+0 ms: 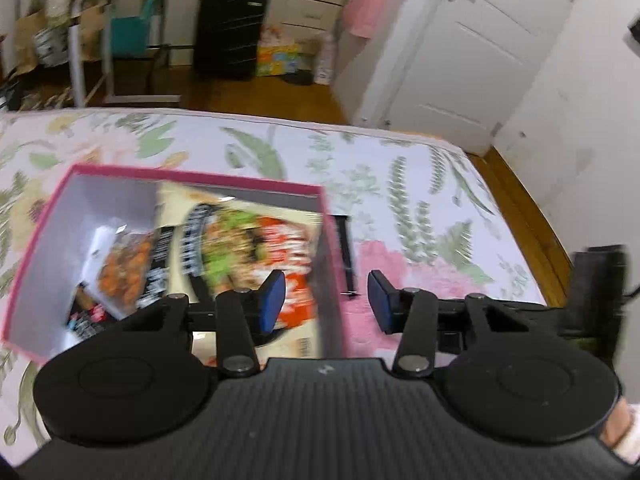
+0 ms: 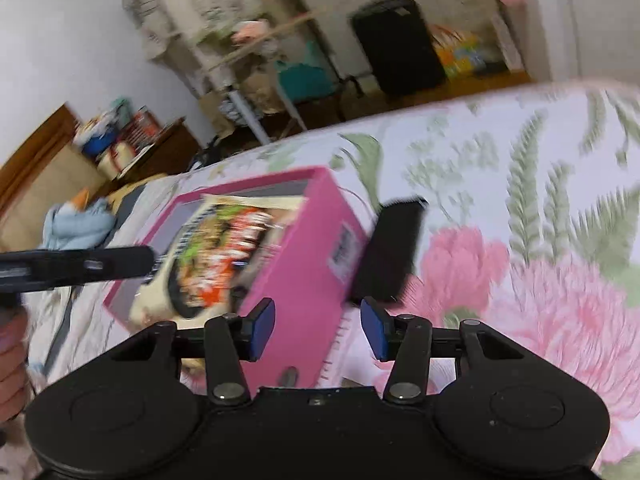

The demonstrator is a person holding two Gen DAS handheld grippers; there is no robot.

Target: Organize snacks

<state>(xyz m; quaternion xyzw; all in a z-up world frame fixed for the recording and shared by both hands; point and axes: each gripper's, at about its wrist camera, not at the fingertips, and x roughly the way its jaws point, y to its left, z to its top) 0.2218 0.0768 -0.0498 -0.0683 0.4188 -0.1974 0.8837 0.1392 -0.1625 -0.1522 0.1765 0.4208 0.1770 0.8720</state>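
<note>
Honestly, both frames blurry, so rough read. Left gripper [image 1: 326,300] partly open, nothing between pads, hovering over right wall of pink box [image 1: 334,280] at centre-left. Right gripper [image 2: 318,330] same: part-open gap, empty, box corner just behind it. Noodle pack [image 1: 256,248] and smaller snack bag [image 1: 120,268] lying inside box. Black flat thing [image 2: 386,252] leaning on box's right side. Risks, imo: finger clips wall, box slides on soft floral bedspread [image 1: 400,184]; black thing gets knocked over.

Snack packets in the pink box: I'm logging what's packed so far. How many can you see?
2. A large noodle packet leans across the pink box, toward its right wall. A smaller packet with orange pieces lies at its left. The picture is blurred; more may be hidden underneath.
</note>
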